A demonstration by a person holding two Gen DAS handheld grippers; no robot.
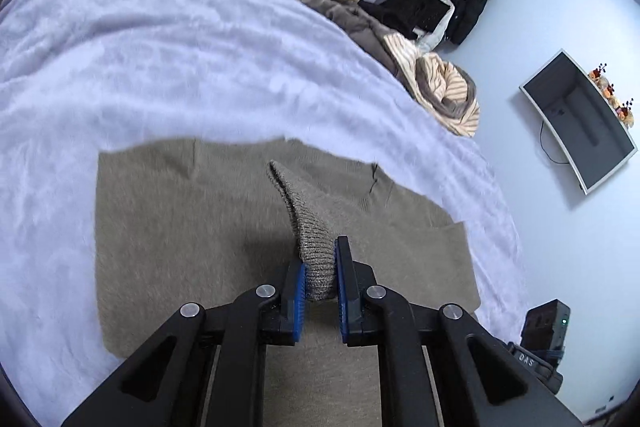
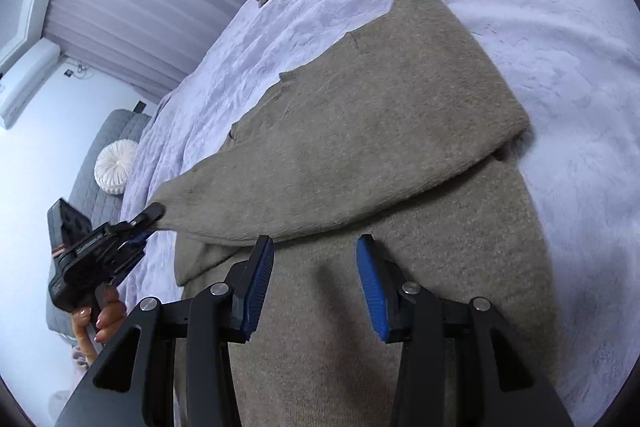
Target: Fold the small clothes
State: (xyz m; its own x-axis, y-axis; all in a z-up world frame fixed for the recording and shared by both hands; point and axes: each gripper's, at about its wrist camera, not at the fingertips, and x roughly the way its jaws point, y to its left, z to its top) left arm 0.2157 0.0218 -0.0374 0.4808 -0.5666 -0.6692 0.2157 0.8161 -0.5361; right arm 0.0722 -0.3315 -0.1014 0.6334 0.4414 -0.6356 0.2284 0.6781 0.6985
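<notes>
A grey-brown knit sweater (image 1: 180, 227) lies flat on the lilac bedspread (image 1: 160, 47). My left gripper (image 1: 320, 279) is shut on the ribbed sleeve cuff (image 1: 316, 251) and holds the sleeve across the sweater's body. In the right wrist view the sleeve (image 2: 340, 163) stretches over the sweater (image 2: 400, 307) to the left gripper (image 2: 152, 217), held in a hand at the left. My right gripper (image 2: 316, 283) is open and empty, hovering just above the sweater's body below the sleeve.
A pile of striped and brown clothes (image 1: 436, 83) lies at the bed's far edge, with black garments (image 1: 460, 3) behind. A monitor (image 1: 580, 119) hangs on the wall. A grey quilted headboard with a white round cushion (image 2: 114, 167) is at the left.
</notes>
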